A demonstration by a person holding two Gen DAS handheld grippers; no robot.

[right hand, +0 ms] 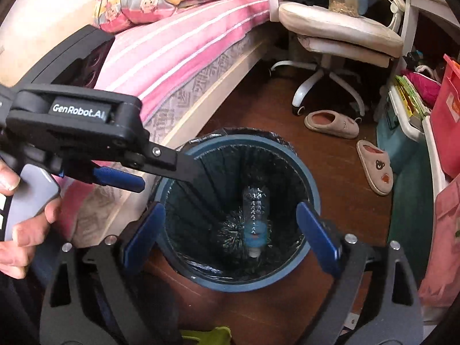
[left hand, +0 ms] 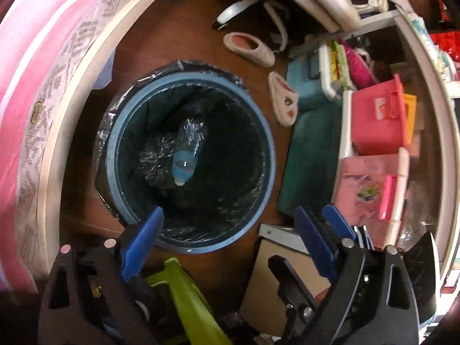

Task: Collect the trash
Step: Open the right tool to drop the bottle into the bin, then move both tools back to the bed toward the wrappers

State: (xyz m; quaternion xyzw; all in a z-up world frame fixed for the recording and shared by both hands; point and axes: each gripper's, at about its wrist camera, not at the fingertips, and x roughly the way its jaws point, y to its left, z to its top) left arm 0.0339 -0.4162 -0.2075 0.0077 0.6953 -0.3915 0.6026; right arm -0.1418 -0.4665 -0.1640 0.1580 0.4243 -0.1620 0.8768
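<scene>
Bottle (right hand: 256, 221) lies in bin (right hand: 312, 184), on liner. Bin stands on floor (right hand: 258, 97) between bed (right hand: 178, 49), at left, and two slippers (right hand: 375, 169), at right. Chair (right hand: 339, 34) behind bin. Both tongs above bin.

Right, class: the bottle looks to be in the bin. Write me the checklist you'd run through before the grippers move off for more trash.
1. Plastic bottle lying inside the blue bin: ok.
2. Black liner folded over the bin's rim: ok.
3. Right gripper open and empty: ok.
4. Left gripper open and empty: ok.
5. Slippers on the floor beside the bin, apart from it: ok.
6. Where the next piece of trash lies: cannot tell.
</scene>
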